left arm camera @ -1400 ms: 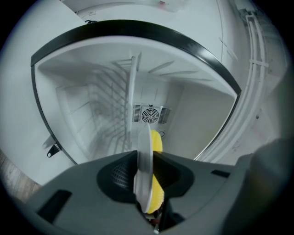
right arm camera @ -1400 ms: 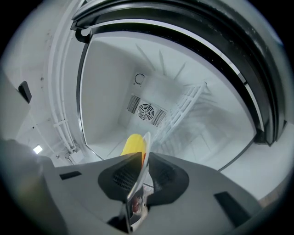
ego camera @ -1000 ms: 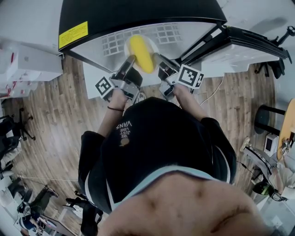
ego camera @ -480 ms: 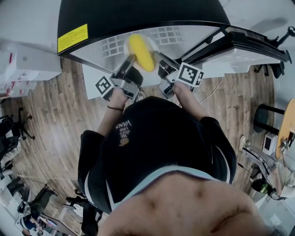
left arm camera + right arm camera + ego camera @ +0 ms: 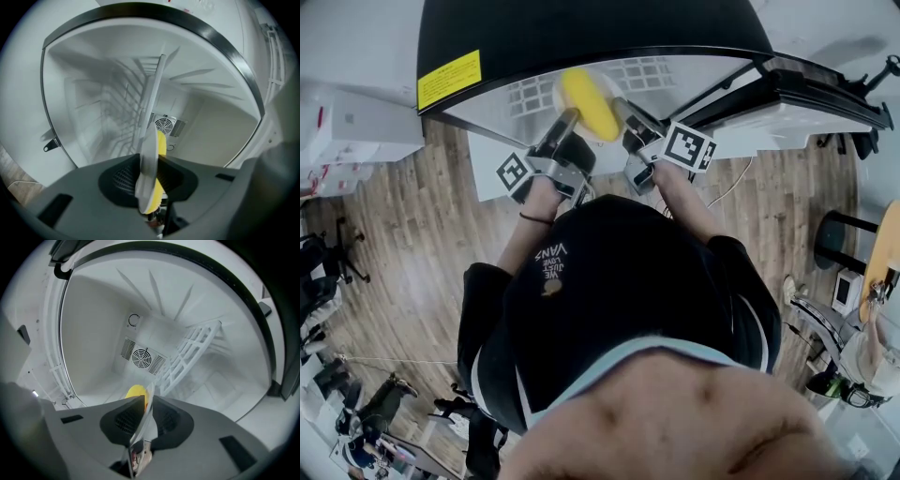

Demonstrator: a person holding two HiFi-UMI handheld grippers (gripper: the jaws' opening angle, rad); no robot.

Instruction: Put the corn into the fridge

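At the fridge's (image 5: 581,33) open mouth, the left gripper (image 5: 149,180) and right gripper (image 5: 140,420) each pinch their fingers onto opposite rims of the plate (image 5: 146,164) carrying the corn (image 5: 589,105). Doing this well likely means keeping the plate level, moving both hands inward together, and clearing the white rack (image 5: 192,352) before setting it down.

Your left gripper (image 5: 150,165) has its jaws clamped on the rim of a white plate (image 5: 147,147), which you see edge-on. The yellow corn (image 5: 162,143) lies against the plate's right face. Beyond the plate is the white fridge (image 5: 89,65) interior. A round fan vent (image 5: 164,124) sits just past the plate's top edge, a wire shelf (image 5: 124,110) stretches up and left of the plate, and wood floor (image 5: 18,182) peeks in far to the plate's lower left.
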